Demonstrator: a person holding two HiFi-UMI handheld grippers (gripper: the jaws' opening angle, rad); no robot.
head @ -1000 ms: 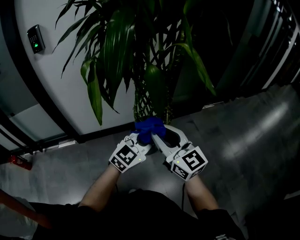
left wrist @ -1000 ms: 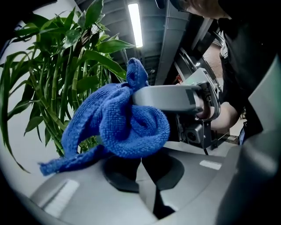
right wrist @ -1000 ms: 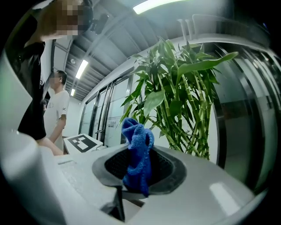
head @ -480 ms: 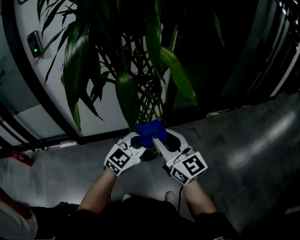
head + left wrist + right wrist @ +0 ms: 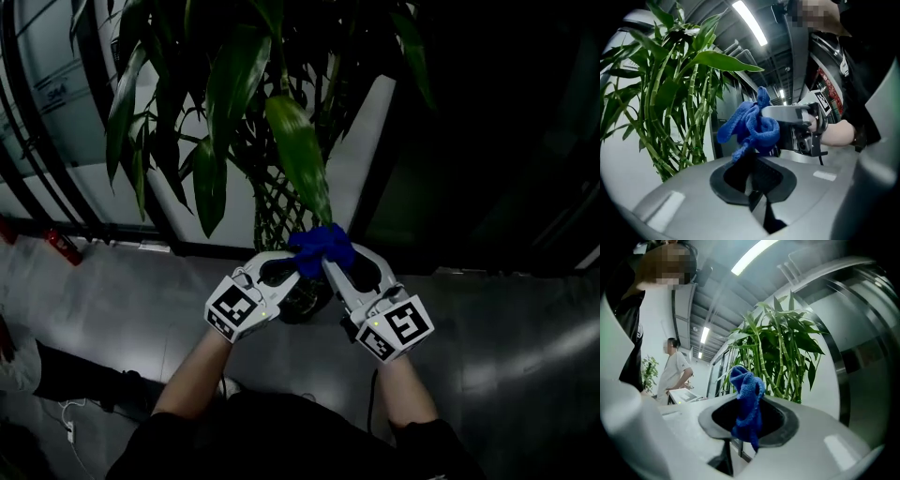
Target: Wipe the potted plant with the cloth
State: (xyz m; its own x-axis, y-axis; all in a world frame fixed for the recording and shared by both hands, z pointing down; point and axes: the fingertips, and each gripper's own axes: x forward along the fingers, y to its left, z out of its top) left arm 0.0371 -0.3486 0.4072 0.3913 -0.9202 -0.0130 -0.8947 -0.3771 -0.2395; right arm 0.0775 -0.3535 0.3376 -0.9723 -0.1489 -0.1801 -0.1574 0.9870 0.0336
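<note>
Since a second ago, the crumpled blue terry cloth (image 5: 323, 247) has shifted a little to the right in the head view, as the person stepped round the tall, long-leaved potted plant (image 5: 230, 94). It now sits just under the tip of one broad drooping green leaf (image 5: 298, 155). The cloth is held low in front of the person, between two meeting tips: the white right gripper (image 5: 330, 267) is clamped on its middle, and the white left gripper (image 5: 298, 270) looks closed on a lower tail. The leaf's long axis runs up and away from the cloth, and its tip looks closest to the right gripper, so a wipe would probably start there and travel upward.
</note>
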